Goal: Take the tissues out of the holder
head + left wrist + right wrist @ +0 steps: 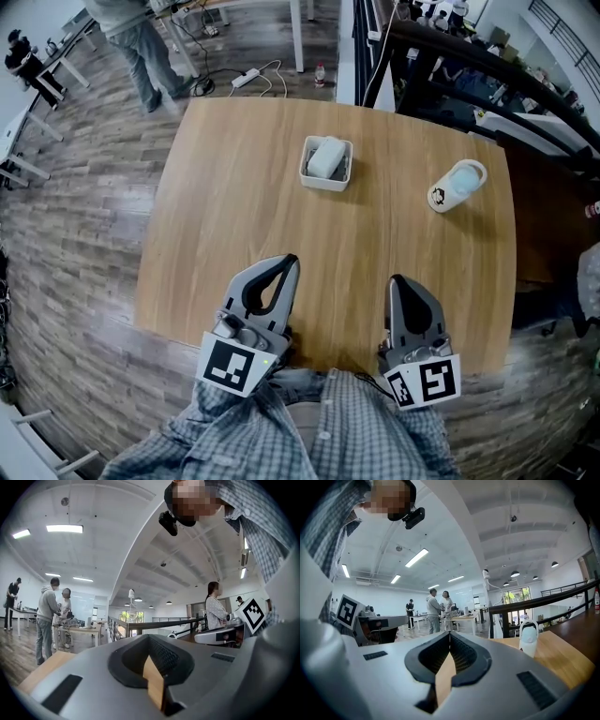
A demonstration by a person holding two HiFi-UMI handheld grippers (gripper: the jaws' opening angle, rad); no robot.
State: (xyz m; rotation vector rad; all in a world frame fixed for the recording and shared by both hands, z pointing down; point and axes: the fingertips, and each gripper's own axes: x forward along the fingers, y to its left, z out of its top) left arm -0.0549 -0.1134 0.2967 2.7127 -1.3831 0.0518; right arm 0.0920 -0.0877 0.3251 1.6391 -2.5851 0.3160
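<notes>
In the head view, one holder [325, 164] is seen on the far half of the one table [234, 216], and the tissues [324, 157] are lying inside it as one white bundle, so nothing has been taken out yet. One white container [457, 185] is placed to the right of the holder, well apart from it. Two grippers are counted. The left gripper [289, 262] and the right gripper [398, 281] are both held on the near side of the holder, well apart from it, at the table's near edge, and both are pointed towards it. In the left gripper view, the jaws of the left gripper [150, 641] are pressed together with nothing between them, and only a strip of table wood is seen through the gap lower down. The holder is not shown there. In the right gripper view, the right gripper [450, 637] is clenched in the same way and is also empty. The container [528, 638] is seen standing upright to the right of the jaws, and the holder is not shown there either. The step in hand is judged to be the approach, before any grasp. For the next move, one gripper should be brought forward over the holder and its jaws opened, so that the tissues can be pinched from above. The holder may need to be steadied by the other gripper, because it looks light and could be lifted together with the tissues.
</notes>
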